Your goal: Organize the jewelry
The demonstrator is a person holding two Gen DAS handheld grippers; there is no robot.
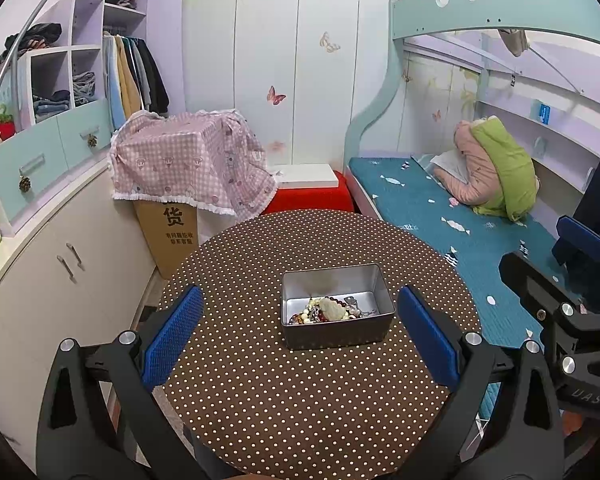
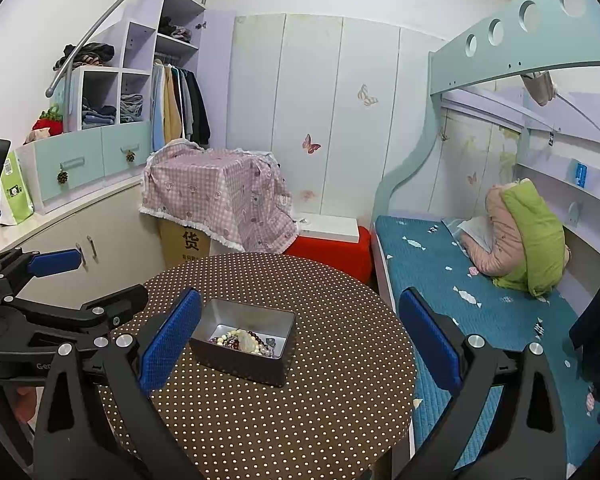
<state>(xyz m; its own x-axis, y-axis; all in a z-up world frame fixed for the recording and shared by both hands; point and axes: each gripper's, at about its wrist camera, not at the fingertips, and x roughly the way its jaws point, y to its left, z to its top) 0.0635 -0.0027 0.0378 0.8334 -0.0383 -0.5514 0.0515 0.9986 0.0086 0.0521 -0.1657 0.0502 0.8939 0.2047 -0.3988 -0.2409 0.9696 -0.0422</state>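
Left wrist view: the left tool [image 1: 300, 336] hangs above the near half of the round desk [image 1: 320, 400], its blue pads spread wide with nothing between them.
Right wrist view: the right tool [image 2: 300, 340] is likewise released, jaws wide and empty, raised over the desk's right side with the bed [image 2: 480, 300] behind one finger.
Tin: a grey metal tin [image 1: 337, 306] stands open on the polka-dot cloth, about mid-desk, ahead of the left tool and clear of both pads; from the right wrist it sits just beside the left-hand pad in the picture.
Jewelry: a tangle of beaded jewelry [image 1: 328, 310] with a pale carved pendant lies heaped in the tin's near end; the far end of the tin floor is bare metal.
Neighbours: each tool shows at the edge of the other's view, well apart from the tin.
Behind: a cardboard box under a pink checked cloth [image 1: 192, 164] stands past the desk.
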